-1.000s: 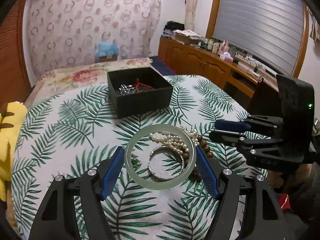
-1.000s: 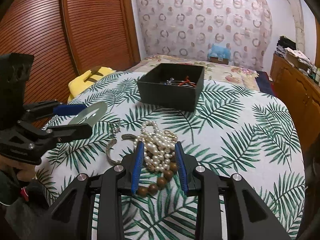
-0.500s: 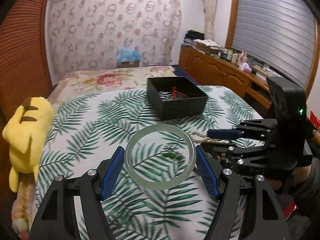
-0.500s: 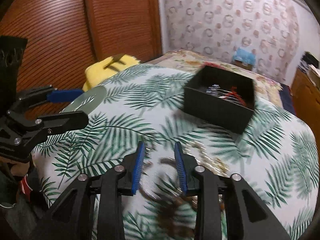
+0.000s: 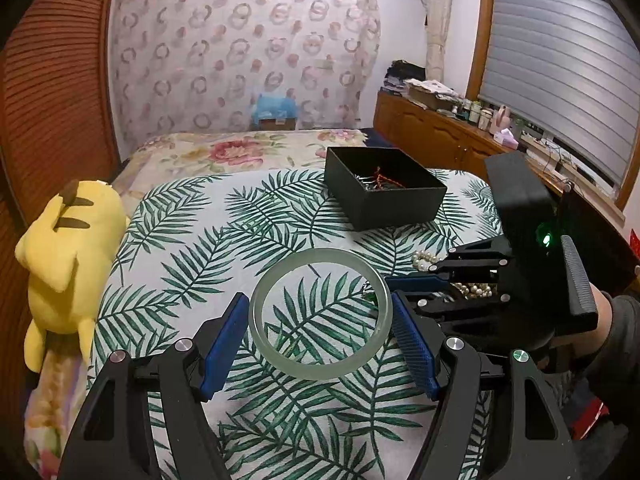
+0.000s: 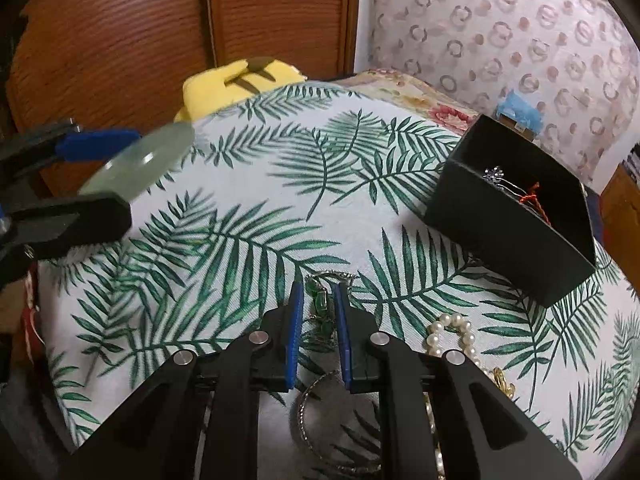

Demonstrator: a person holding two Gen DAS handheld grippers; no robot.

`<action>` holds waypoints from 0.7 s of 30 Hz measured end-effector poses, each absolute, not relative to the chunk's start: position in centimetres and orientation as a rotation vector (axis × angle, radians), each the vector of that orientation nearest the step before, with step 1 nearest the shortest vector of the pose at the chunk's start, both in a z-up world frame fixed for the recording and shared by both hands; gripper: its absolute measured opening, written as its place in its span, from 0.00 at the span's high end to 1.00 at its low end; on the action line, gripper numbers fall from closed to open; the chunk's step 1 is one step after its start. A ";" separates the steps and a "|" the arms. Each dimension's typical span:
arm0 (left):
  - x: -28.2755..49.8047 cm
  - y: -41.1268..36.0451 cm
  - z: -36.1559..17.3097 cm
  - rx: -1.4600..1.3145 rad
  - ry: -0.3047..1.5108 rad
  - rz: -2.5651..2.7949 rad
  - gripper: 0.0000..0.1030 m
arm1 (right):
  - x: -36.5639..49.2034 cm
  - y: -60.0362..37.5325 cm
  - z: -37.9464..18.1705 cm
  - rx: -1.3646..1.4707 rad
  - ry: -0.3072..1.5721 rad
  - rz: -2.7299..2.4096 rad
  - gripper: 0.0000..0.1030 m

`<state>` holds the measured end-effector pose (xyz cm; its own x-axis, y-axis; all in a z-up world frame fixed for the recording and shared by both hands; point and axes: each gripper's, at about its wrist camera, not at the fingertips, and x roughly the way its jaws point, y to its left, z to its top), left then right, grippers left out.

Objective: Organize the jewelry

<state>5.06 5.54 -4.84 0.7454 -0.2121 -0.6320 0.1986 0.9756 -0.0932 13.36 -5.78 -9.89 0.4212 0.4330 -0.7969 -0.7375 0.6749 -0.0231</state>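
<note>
My left gripper [image 5: 320, 316] is shut on a pale green jade bangle [image 5: 320, 371], held above the leaf-print cloth; it also shows in the right wrist view [image 6: 136, 164]. My right gripper [image 6: 318, 296] hangs low over a green-stone chain [image 6: 322, 304], jaws narrowly apart on either side of it, touching or not I cannot tell. A black box [image 5: 384, 188] [image 6: 508, 216] holds a red cord and silver pieces. A pearl strand [image 6: 452, 332] and a silver bangle [image 6: 312, 420] lie by my right gripper.
A yellow plush toy [image 5: 68, 256] lies at the cloth's left edge. A wooden sliding door [image 6: 160, 40] stands on the left. A cluttered wooden cabinet [image 5: 440, 136] runs along the right under the window. A flowered bedspread [image 5: 240, 152] lies beyond the box.
My left gripper has carried the jade bangle up and to the left, away from the jewelry pile. My right gripper has swung left and down from the pearls to the green-stone chain.
</note>
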 end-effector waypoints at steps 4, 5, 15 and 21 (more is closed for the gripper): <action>5.3 5.5 -5.0 -0.022 0.699 -0.224 0.34 | 13.3 -5.6 -10.0 -0.429 0.855 0.766 0.92; 5.5 5.5 -5.0 -0.022 0.700 -0.225 0.34 | 13.2 -5.7 -10.0 -0.431 0.854 0.770 0.93; 7.5 4.6 -4.8 0.002 0.698 -0.238 0.34 | 14.3 -9.3 -6.4 -0.315 0.798 0.759 0.93; 9.3 3.0 -4.3 0.028 0.693 -0.272 0.34 | 15.6 -12.0 -3.1 -0.257 0.733 0.746 0.93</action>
<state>9.30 3.04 -4.35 0.7359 -0.2379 -0.6340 0.2565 0.9644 -0.0642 15.62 -12.03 -3.09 0.5039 0.5246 -0.6863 -0.6956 0.7175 0.0377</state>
